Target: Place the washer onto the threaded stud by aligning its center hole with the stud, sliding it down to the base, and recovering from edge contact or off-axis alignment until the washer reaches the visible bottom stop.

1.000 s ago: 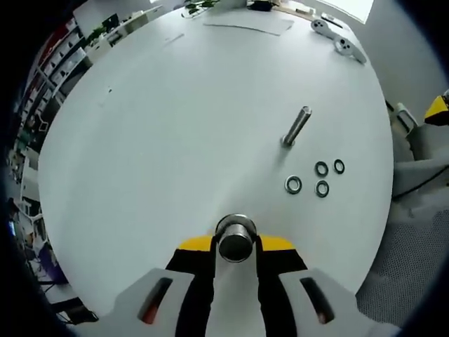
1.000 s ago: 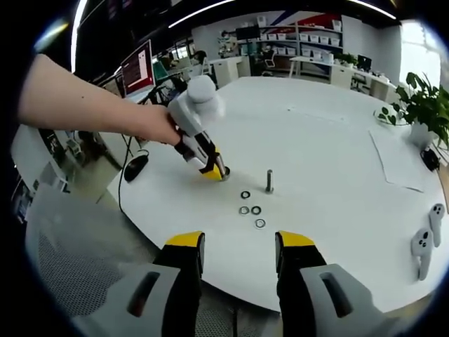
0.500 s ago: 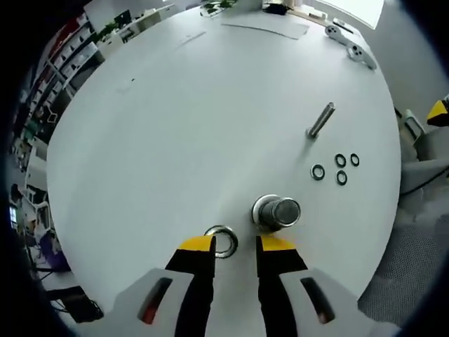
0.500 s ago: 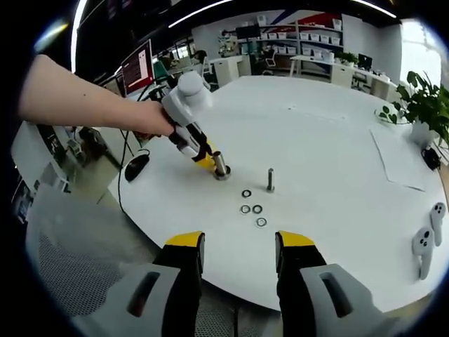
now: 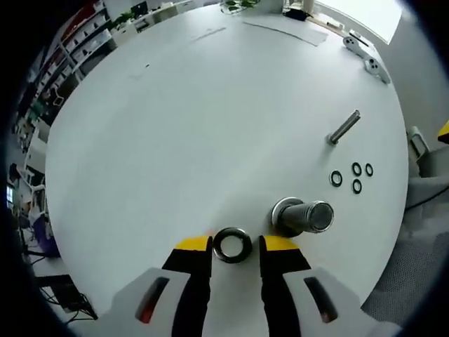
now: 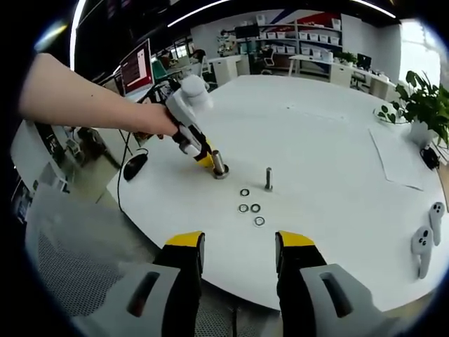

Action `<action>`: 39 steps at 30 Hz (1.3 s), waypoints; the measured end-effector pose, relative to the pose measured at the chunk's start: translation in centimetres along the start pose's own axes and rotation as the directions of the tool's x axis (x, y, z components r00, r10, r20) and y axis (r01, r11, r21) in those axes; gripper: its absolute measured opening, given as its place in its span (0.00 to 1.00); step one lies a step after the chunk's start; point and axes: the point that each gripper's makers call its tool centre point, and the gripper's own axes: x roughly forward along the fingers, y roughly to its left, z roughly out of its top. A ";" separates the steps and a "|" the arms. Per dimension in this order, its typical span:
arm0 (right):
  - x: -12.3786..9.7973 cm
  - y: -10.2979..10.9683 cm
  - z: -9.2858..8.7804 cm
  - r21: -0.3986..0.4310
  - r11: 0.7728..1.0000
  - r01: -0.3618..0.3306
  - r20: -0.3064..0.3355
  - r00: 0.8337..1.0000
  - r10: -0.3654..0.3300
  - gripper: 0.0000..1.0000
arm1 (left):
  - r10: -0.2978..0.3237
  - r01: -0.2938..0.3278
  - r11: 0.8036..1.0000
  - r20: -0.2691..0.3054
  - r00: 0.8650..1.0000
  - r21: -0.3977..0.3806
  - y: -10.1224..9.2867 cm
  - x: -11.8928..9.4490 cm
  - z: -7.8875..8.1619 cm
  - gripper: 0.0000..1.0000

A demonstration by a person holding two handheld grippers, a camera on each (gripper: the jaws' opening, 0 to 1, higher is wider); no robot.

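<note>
We see the white table (image 5: 175, 126) lying wide and bare beyond the left gripper (image 5: 235, 244). To its right stand a thick stud (image 5: 303, 216) and a thin bolt (image 5: 344, 128), with three small rings (image 5: 354, 177) flat between them, leaving narrow gaps to pass.

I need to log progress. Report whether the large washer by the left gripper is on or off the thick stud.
Off. The large washer lies flat on the table between the left gripper's open jaws, beside the upright thick stud.
</note>
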 end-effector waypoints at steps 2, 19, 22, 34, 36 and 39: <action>0.0 0.0 0.0 0.004 1.000 -0.001 0.000 1.000 0.001 0.43 | -0.014 0.014 1.000 -0.009 1.000 -0.005 -0.2 0.2 -0.2 0.25; 0.0 -0.1 0.1 0.019 1.000 -0.004 0.006 1.000 0.004 0.43 | -0.027 0.028 0.999 -0.006 1.000 0.045 -0.6 0.6 0.0 0.19; 0.0 0.0 0.1 0.014 1.000 -0.006 0.002 1.000 0.006 0.43 | -0.039 0.039 0.997 -0.013 0.999 0.059 -0.8 0.5 -0.2 0.21; 0.0 0.0 0.2 0.020 1.000 -0.008 0.008 1.000 0.008 0.43 | -0.042 0.047 0.994 -0.053 0.998 0.095 -1.4 0.2 -1.6 0.23; 0.0 0.1 0.2 0.018 1.000 -0.009 0.008 1.000 0.009 0.43 | -0.045 0.051 0.993 -0.056 0.997 0.104 -1.6 0.0 -1.8 0.22; 0.0 0.1 0.2 0.015 1.000 -0.010 0.010 1.000 0.010 0.43 | -0.040 0.045 0.994 -0.055 0.998 0.096 -1.6 0.0 -1.8 0.21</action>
